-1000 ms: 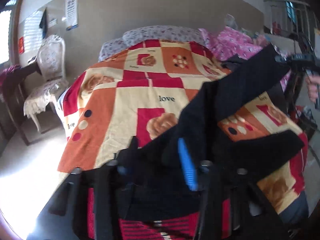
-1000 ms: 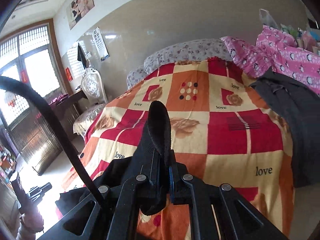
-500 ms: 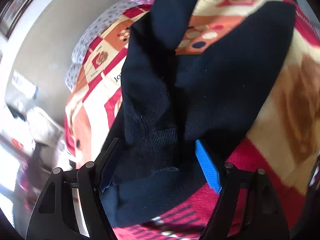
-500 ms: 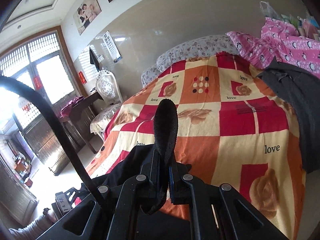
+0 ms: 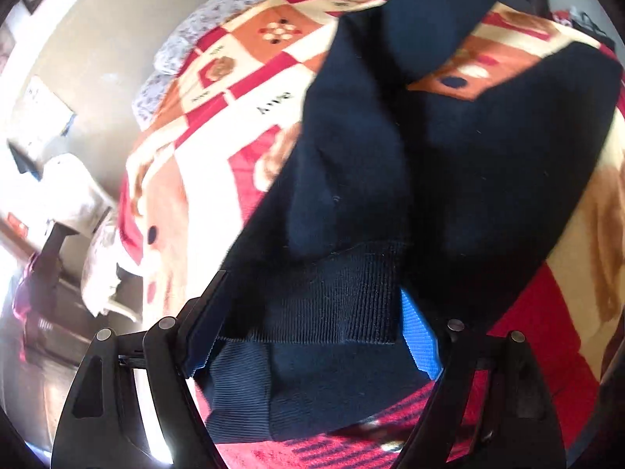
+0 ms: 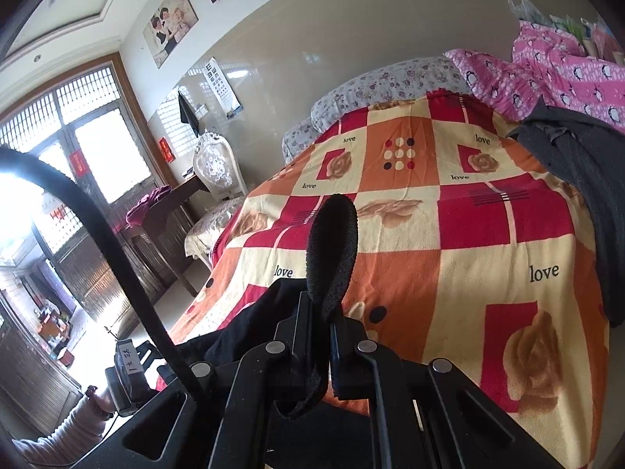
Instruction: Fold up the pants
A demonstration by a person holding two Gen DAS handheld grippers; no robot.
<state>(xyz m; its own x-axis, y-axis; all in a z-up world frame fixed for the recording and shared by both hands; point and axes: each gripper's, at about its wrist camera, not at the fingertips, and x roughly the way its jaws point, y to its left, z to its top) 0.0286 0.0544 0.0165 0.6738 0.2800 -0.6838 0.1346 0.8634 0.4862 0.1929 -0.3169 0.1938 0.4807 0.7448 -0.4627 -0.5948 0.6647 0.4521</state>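
While the pants [image 5: 351, 179] hang in a loose, bunched drape over the foot edge of the bed [image 6: 461, 258], no finished fold can be seen; by judgement the task is at an early stage, with spreading, halving and smoothing all left to do.

Left claw [image 5: 312, 308]: jaws set wide, ribbed waistband lying between them; whether the blue pads [image 5: 420, 336] bear on the cloth cannot be told.

Right claw [image 6: 320, 312]: jaws narrow, pinched on a dark cuff that stands up past the tips.

Patchwork blanket [image 6: 406, 234]: its middle is bare and offers open room for laying the garment flat.

Grey garment [image 6: 586, 179]: lies along the bed's right edge, well apart from the pants.

Pink bedding [image 6: 547, 74]: heaped at the far right corner.

Chair [image 6: 215, 172]: stands off the bed's left edge.
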